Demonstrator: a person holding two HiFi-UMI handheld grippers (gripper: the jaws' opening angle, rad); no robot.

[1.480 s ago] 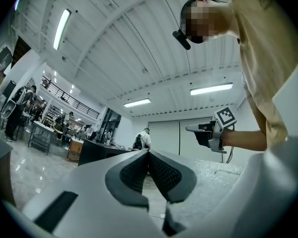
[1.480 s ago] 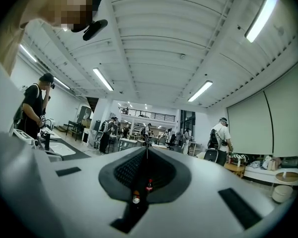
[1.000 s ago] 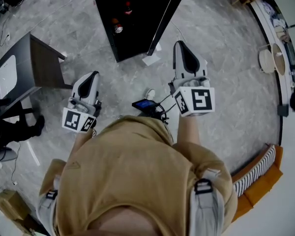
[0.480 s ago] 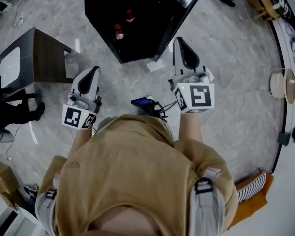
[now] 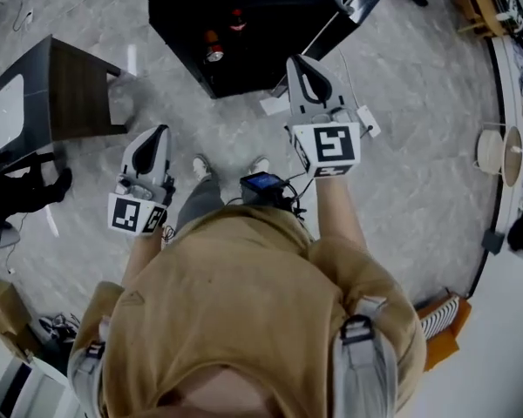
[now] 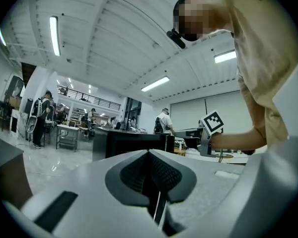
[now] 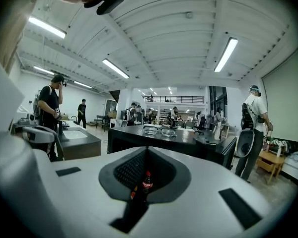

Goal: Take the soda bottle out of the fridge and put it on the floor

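So the person is standing in front of the black fridge, which is sitting on the grey marble floor with its door hanging open on the fridge's right side as the head view shows it. The soda bottle is standing upright inside the fridge, showing a red cap and red label. A smaller orange-ish bottle is sitting just beside it, a bit nearer the fridge's open front. Can't really tell which shelf they're on.

The right gripper is pointing at the fridge, with its tip hovering just off the door's lower edge. Its jaws are pressed fully together and gripping nothing. In the right gripper view the soda bottle is only peeking through the slot behind the tips, well away inside the fridge.

The left gripper is hanging further back from the fridge, off its front-left corner, and aiming roughly the same way. Its jaws are sitting together too, with just a hairline slit between the pads, and nothing's in them.

A dark cabinet with a white basin is standing left of the fridge. A white card is lying right at the fridge's front corner by the door. Some glassware is sitting on top of the fridge.
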